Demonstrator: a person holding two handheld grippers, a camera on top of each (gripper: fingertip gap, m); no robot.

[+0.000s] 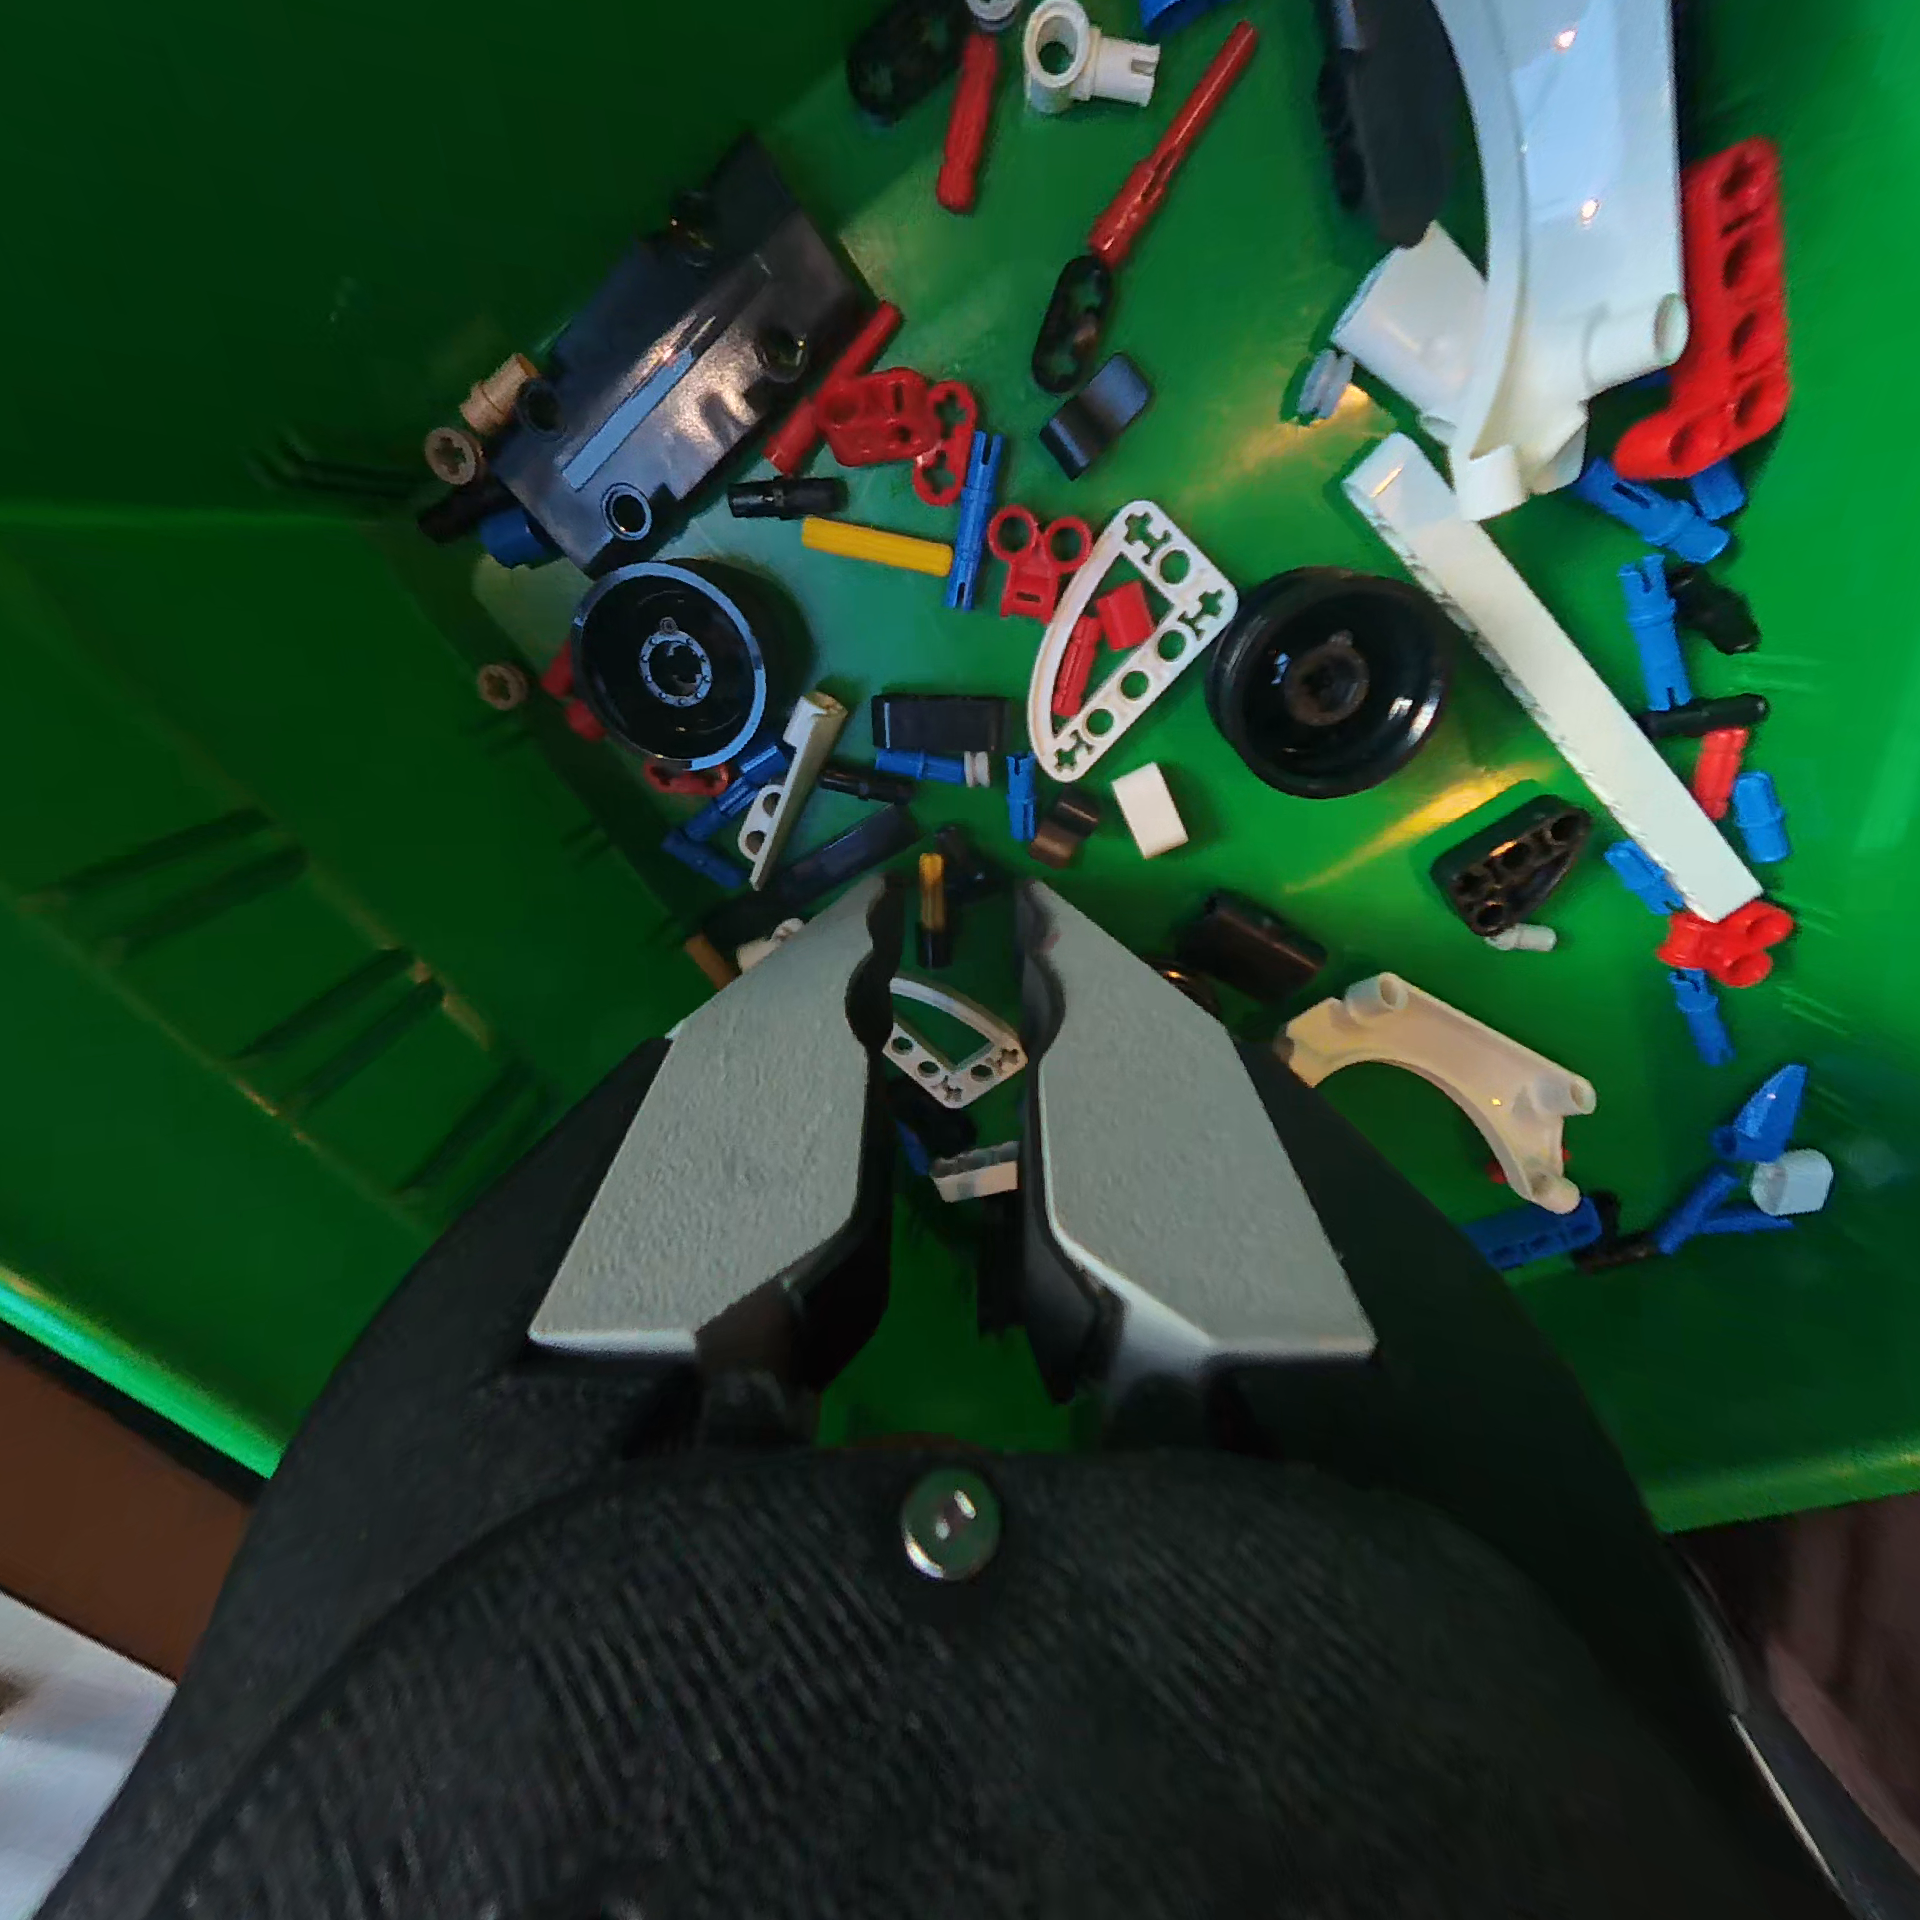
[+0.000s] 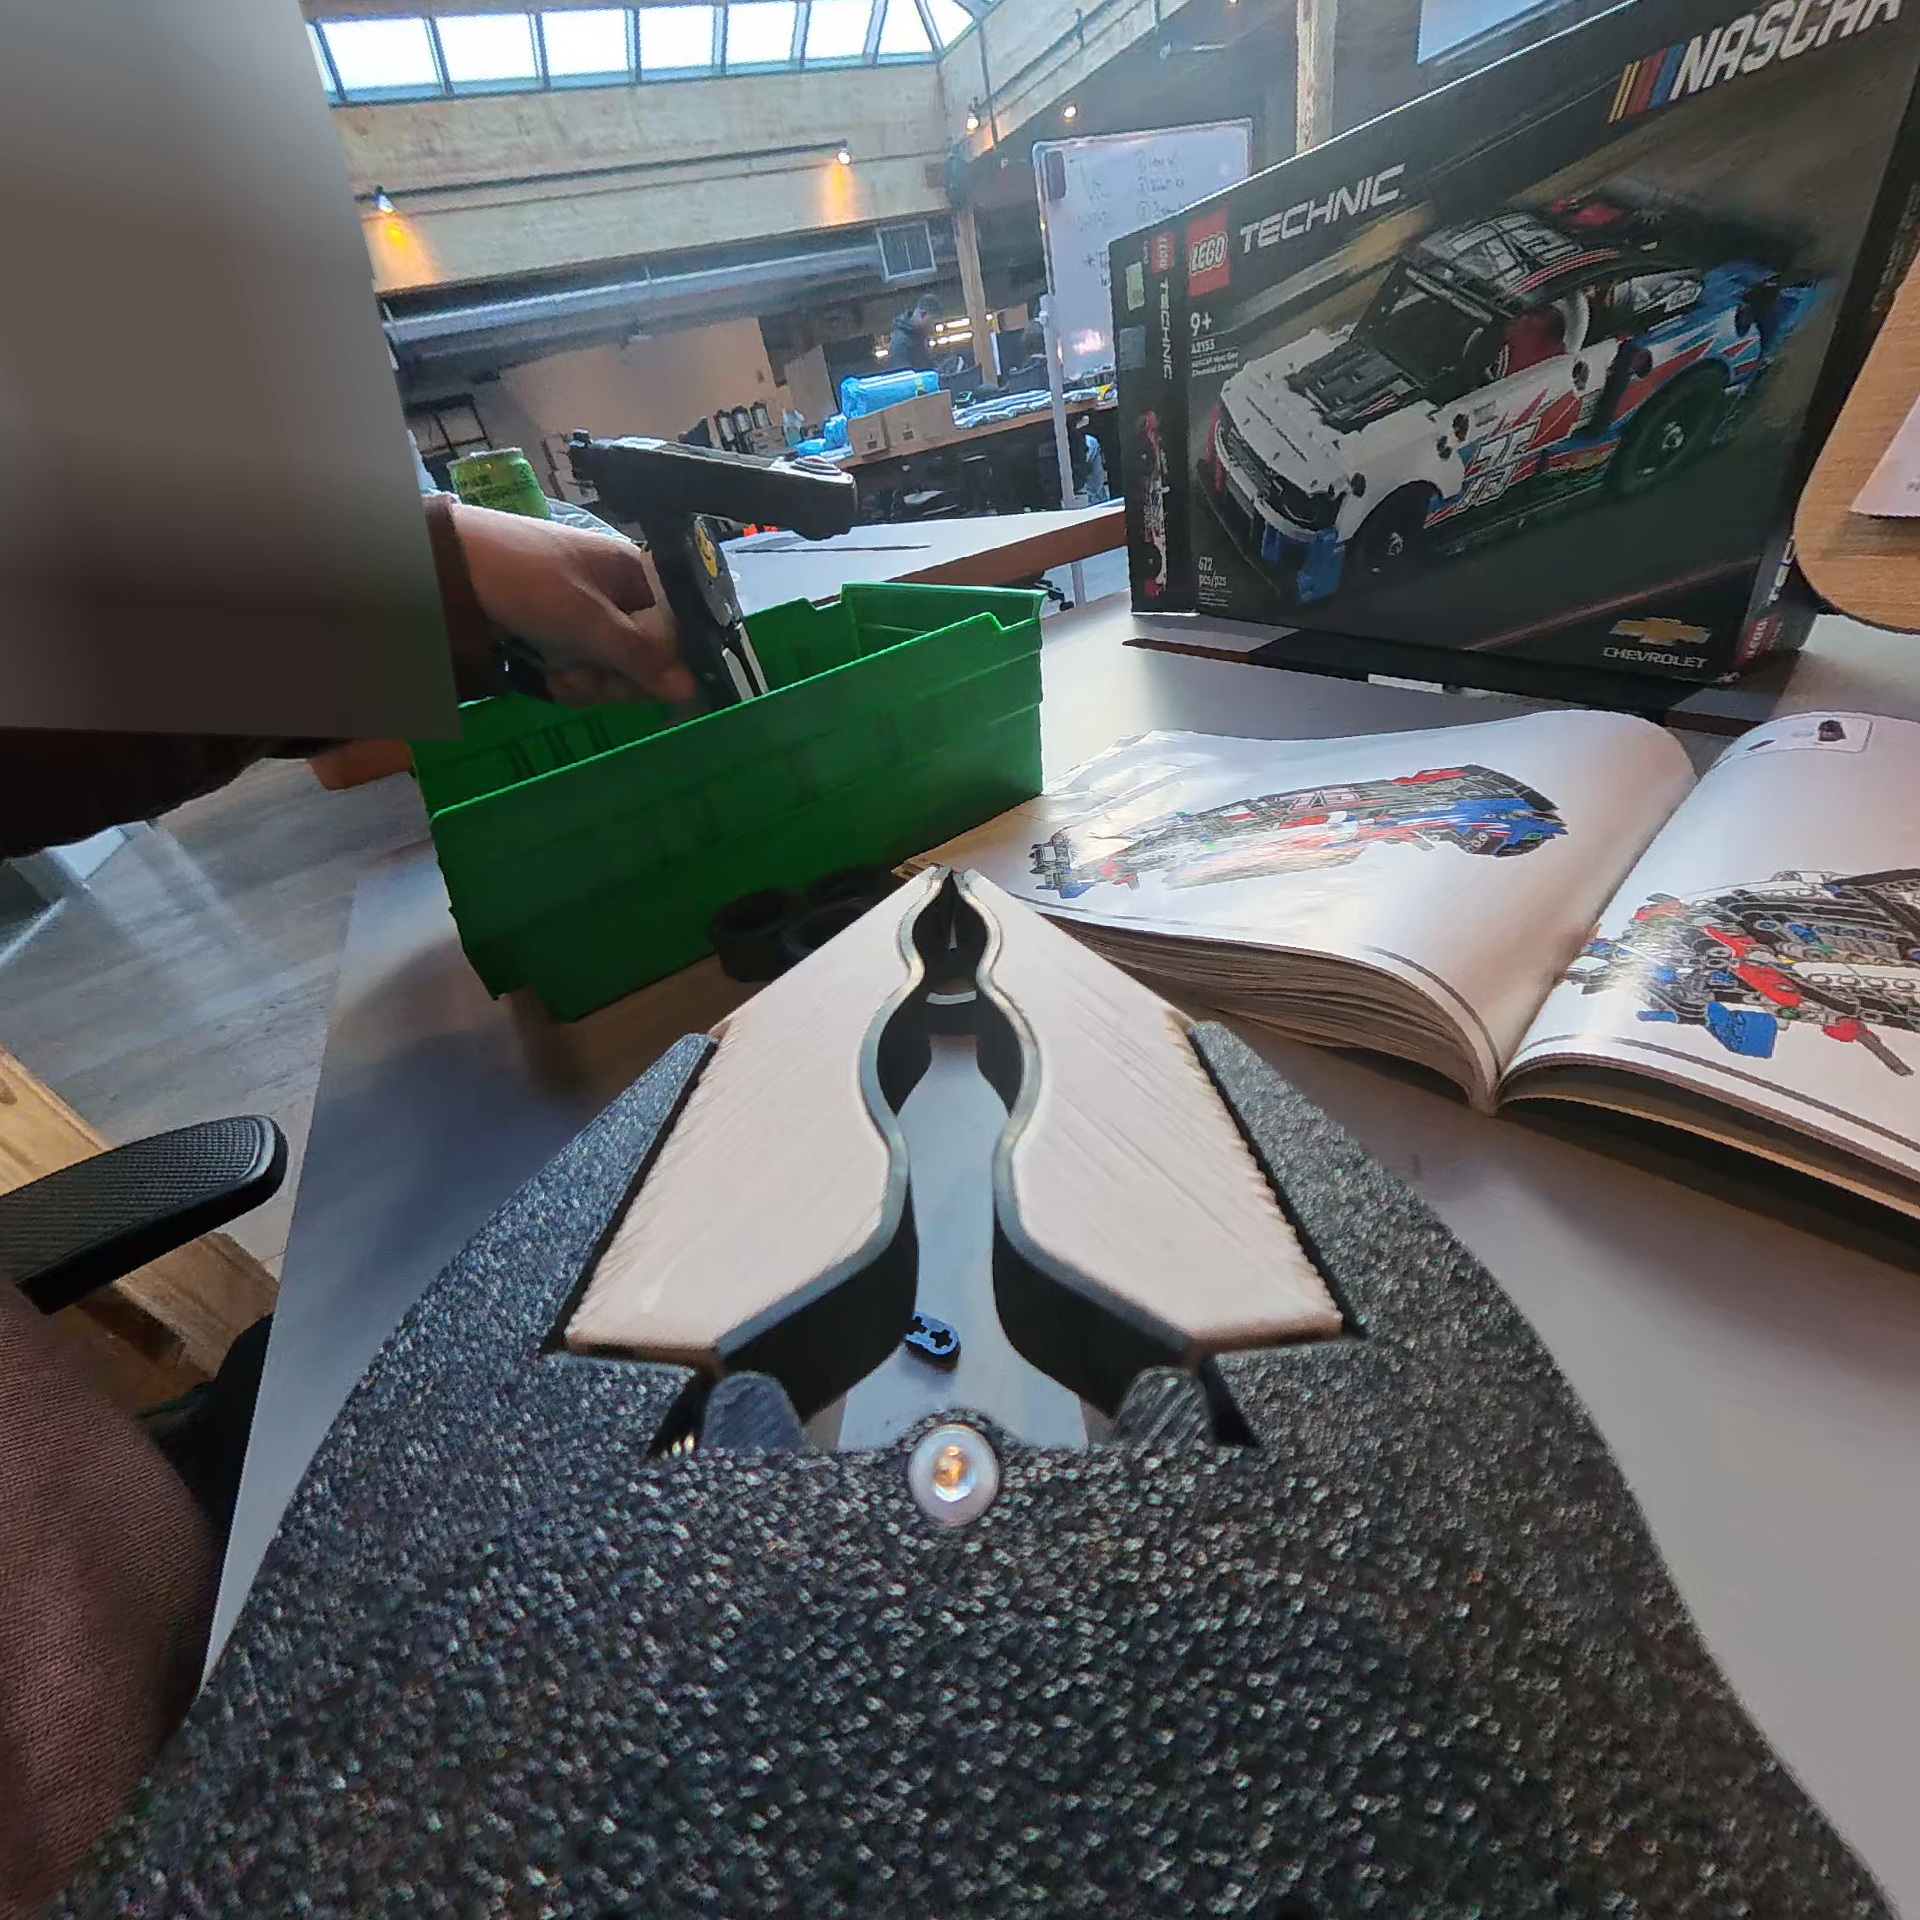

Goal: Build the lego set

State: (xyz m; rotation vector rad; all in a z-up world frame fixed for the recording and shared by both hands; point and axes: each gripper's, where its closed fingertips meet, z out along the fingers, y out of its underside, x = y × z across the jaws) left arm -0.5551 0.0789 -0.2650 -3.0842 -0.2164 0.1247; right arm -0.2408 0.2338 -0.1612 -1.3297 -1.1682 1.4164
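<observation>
My left gripper (image 1: 956, 899) is open inside a green bin (image 1: 312, 727) and hovers low over loose Lego Technic parts. A small yellow-and-black pin piece (image 1: 932, 904) lies between its fingertips, untouched as far as I can tell. A small white curved frame (image 1: 951, 1049) lies under the gap. Two black wheels (image 1: 1330, 681) (image 1: 675, 665), a white holed plate (image 1: 1132, 644) and a long white beam (image 1: 1558, 675) lie beyond. My right gripper (image 2: 951, 883) is shut above the table, tips together. I cannot tell whether it holds anything. In the right wrist view a hand holds the left gripper (image 2: 717, 582) down in the bin (image 2: 727, 790).
An open instruction booklet (image 2: 1351, 883) lies right of the bin, with the set's box (image 2: 1507, 364) standing behind it. Black tyres (image 2: 790, 920) sit on the table against the bin's front. A small black part (image 2: 932, 1340) lies under my right gripper. A chair armrest (image 2: 135, 1195) is at the left. About 35 cm separates my left fingertips from my right.
</observation>
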